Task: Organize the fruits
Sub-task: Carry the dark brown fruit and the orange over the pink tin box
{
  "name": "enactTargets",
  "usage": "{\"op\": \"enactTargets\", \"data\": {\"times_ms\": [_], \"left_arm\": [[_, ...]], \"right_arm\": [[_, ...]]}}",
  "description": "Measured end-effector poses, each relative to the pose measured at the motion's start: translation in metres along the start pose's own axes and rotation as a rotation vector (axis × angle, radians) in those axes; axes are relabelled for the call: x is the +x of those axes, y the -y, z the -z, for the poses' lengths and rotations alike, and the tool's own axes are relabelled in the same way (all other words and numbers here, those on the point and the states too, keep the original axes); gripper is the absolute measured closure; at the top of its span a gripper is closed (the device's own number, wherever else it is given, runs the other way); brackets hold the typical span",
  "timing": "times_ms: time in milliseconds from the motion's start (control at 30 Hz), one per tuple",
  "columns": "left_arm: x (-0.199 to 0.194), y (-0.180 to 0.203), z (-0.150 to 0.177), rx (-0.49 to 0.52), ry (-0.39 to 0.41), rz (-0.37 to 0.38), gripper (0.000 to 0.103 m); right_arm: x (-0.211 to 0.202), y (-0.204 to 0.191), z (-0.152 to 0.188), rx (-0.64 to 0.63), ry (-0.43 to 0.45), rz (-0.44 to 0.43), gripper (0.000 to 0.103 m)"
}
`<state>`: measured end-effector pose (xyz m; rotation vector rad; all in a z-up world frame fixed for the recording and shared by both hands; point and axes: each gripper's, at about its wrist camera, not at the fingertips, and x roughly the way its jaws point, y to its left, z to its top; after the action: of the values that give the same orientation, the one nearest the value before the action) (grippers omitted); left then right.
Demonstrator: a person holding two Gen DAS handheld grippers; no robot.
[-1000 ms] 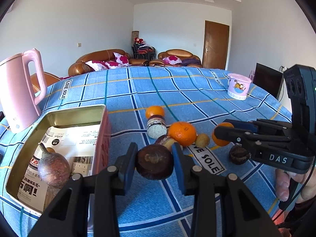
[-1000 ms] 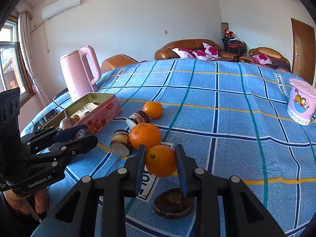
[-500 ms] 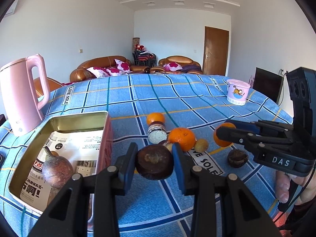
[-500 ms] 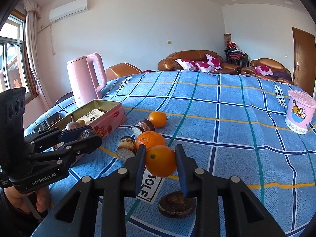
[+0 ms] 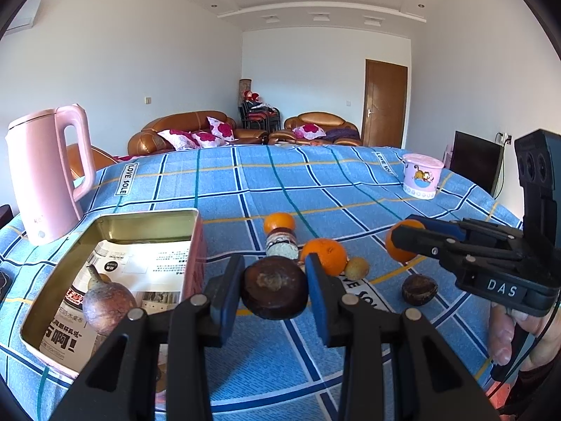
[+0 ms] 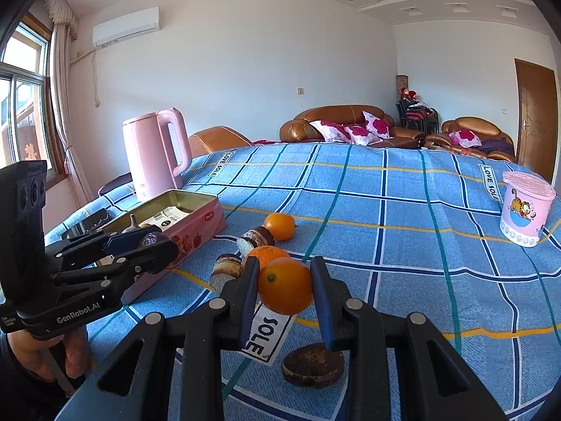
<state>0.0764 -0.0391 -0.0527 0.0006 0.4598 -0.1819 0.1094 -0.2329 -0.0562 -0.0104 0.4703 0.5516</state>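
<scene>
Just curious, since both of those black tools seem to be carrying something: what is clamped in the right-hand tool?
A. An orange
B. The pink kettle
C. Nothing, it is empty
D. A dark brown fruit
A: in the right wrist view, the right tool is shut on an orange, lifted above the blue checked cloth.

You hold a dark brown, round mangosteen (image 5: 274, 288) in your left gripper (image 5: 274, 289) and a glossy orange tangerine (image 6: 285, 286) in your right gripper (image 6: 284, 289), both lifted above the blue checked cloth; a purple-brown stemmed fruit (image 5: 108, 307) lies inside the open pink rectangular tin (image 5: 143, 214).
</scene>
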Motion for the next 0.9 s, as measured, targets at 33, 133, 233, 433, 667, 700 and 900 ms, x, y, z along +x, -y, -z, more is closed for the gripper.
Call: {"op": "enactTargets", "data": {"times_ms": [33, 133, 233, 433, 667, 700, 900], "left_arm": [[0.0, 0.0, 0.0, -0.001, 0.003, -0.002, 0.066], [-0.002, 0.0, 0.0, -0.001, 0.012, -0.005, 0.066], [-0.003, 0.0, 0.0, -0.001, 0.021, -0.006, 0.066], [-0.006, 0.001, 0.001, 0.001, 0.035, -0.011, 0.066], [-0.009, 0.001, 0.001, 0.0, 0.049, -0.013, 0.066], [-0.009, 0.001, 0.001, 0.0, 0.051, -0.014, 0.066], [-0.011, 0.0, 0.001, -0.001, 0.065, -0.017, 0.066]], "right_arm": [[0.0, 0.0, 0.0, 0.0, 0.003, 0.001, 0.071], [-0.003, 0.0, 0.001, 0.0, 0.019, 0.001, 0.071], [-0.006, 0.0, 0.001, -0.002, 0.031, 0.004, 0.071], [-0.01, -0.001, 0.002, -0.006, 0.053, 0.006, 0.071], [-0.013, -0.002, 0.002, -0.011, 0.073, 0.008, 0.071], [-0.014, -0.002, 0.002, -0.011, 0.076, 0.008, 0.071], [-0.018, -0.003, 0.003, -0.021, 0.103, 0.011, 0.071]]}}
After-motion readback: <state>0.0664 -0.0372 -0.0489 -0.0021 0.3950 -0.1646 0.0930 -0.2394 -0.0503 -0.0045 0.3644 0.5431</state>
